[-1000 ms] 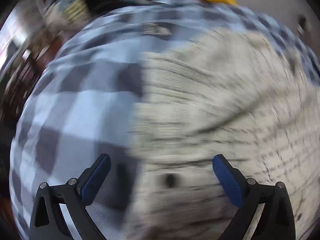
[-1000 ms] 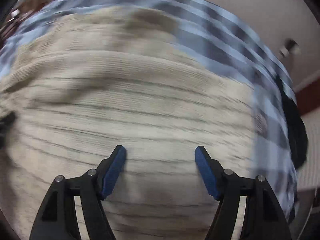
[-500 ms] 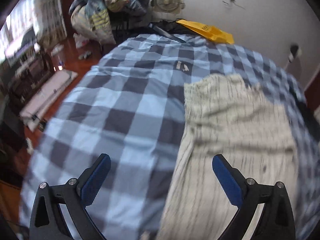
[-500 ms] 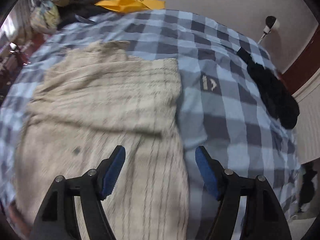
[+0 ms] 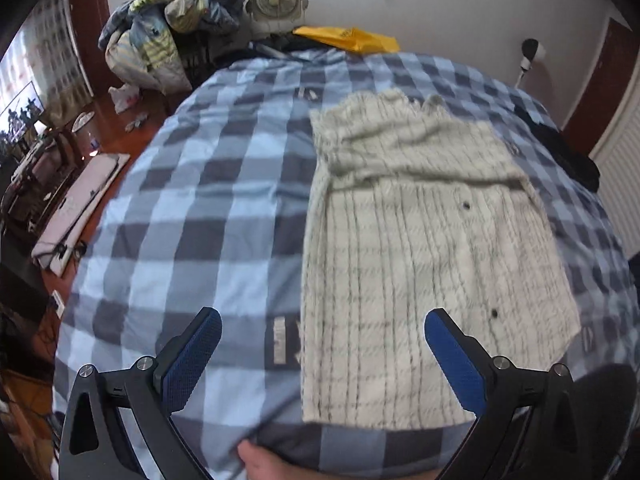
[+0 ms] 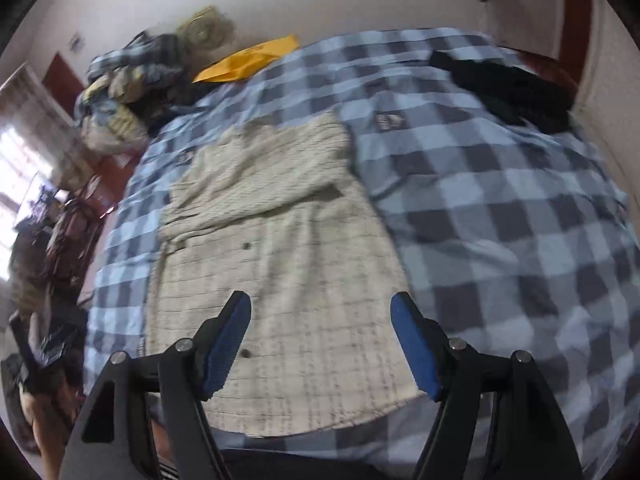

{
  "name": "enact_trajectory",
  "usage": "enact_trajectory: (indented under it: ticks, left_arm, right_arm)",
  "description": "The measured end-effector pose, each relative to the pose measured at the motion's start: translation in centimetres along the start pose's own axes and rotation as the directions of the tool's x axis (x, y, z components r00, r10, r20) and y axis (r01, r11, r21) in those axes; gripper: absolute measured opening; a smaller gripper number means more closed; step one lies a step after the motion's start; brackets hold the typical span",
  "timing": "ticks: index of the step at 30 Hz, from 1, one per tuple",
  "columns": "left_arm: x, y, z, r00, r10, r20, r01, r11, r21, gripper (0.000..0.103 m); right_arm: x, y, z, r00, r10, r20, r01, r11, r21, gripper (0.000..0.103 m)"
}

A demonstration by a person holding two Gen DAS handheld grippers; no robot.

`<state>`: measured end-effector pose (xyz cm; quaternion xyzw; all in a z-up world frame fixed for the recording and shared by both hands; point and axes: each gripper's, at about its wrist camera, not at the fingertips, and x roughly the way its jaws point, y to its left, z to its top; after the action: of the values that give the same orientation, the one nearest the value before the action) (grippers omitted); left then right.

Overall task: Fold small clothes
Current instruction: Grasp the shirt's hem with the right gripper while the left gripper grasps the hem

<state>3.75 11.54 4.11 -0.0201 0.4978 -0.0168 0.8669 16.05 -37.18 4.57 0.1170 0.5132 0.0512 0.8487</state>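
In the left wrist view, a red-brown floor (image 5: 104,120) with scattered items is seen at far left, and a heap of bedding (image 5: 160,44) is piled against the wall beside a pale box fan (image 5: 275,0). A yellow bag (image 5: 352,39) is seen at the far edge of the bed, which is covered by a blue-and-grey checked duvet (image 5: 192,216). A cream shirt with thin dark lines (image 5: 420,248) is laid flat on the duvet, right of centre in this view; its upper part is folded over across the body, and small dark buttons are visible. Its near hem is placed close to the near edge of the bed. A dark garment (image 5: 568,148) is seen at the bed's right edge, well apart from the shirt.

The left gripper (image 5: 323,354) is held above the bed, angled downward, with its blue-padded jaws spread wide. Nothing is held between them; duvet and the shirt's left edge are seen well below. Part of a hand (image 5: 264,464) is visible at the bottom edge.

In the right wrist view, which is somewhat blurred, the shirt (image 6: 280,264) is seen left of centre, with open duvet (image 6: 500,216) to its right and the dark garment (image 6: 516,92) at the far right corner. The right gripper (image 6: 320,346) is likewise held above the shirt's lower part, jaws apart and empty, no contact with the fabric being observed.
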Motion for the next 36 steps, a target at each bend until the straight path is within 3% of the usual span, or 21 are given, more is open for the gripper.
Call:
enact_trajectory:
  ticks: [6, 10, 13, 14, 18, 21, 29, 33, 35, 36]
  left_arm:
    - [4.3, 1.3, -3.4, 0.996, -0.01, -0.09, 0.007, 0.999, -0.041, 0.103]
    - [7.5, 1.6, -4.1, 0.981, -0.01, -0.195, -0.001, 0.998, -0.061, 0.101]
    - [8.8, 1.1, -4.5, 0.972, -0.031, -0.231, 0.015, 0.998, -0.067, 0.098]
    - [9.2, 1.1, -4.7, 0.969, -0.047, -0.242, 0.029, 0.996, -0.08, 0.098]
    - [11.1, 1.1, -5.4, 0.939, -0.105, -0.328, 0.07, 0.991, -0.117, 0.098]
    - [11.8, 1.2, -5.8, 0.925, -0.118, -0.36, 0.074, 0.988, -0.134, 0.097]
    - [11.8, 1.6, -6.2, 0.916, -0.154, -0.37, 0.091, 0.979, -0.182, 0.097]
    - [11.9, 1.8, -6.1, 0.914, -0.146, -0.378, 0.08, 0.979, -0.187, 0.097]
    - [11.8, 1.9, -6.1, 0.916, -0.141, -0.376, 0.075, 0.98, -0.186, 0.097]
    - [11.9, 2.0, -6.2, 0.914, -0.143, -0.379, 0.074, 0.979, -0.19, 0.097]
  right_arm:
    - [4.6, -2.0, -3.7, 0.992, -0.047, -0.116, 0.044, 0.999, -0.027, 0.069]
    - [8.0, -5.3, -5.3, 0.977, -0.038, -0.211, 0.045, 0.999, 0.029, 0.069]
    - [11.2, -8.7, -6.1, 0.956, 0.03, -0.291, 0.009, 0.991, 0.132, 0.069]
    - [13.0, -9.9, -6.5, 0.94, 0.065, -0.336, -0.005, 0.984, 0.178, 0.069]
    - [17.1, -12.3, -8.2, 0.898, 0.117, -0.423, -0.005, 0.966, 0.257, 0.069]
    - [18.7, -12.9, -8.6, 0.888, 0.107, -0.447, 0.015, 0.965, 0.261, 0.069]
    - [22.3, -13.8, -8.8, 0.859, 0.08, -0.506, 0.044, 0.973, 0.227, 0.069]
    - [22.7, -13.1, -8.2, 0.863, 0.062, -0.502, 0.046, 0.979, 0.199, 0.07]
    - [22.4, -12.3, -7.7, 0.874, 0.08, -0.479, 0.027, 0.977, 0.213, 0.053]
    - [22.4, -12.2, -7.7, 0.869, 0.102, -0.484, 0.014, 0.973, 0.231, 0.028]
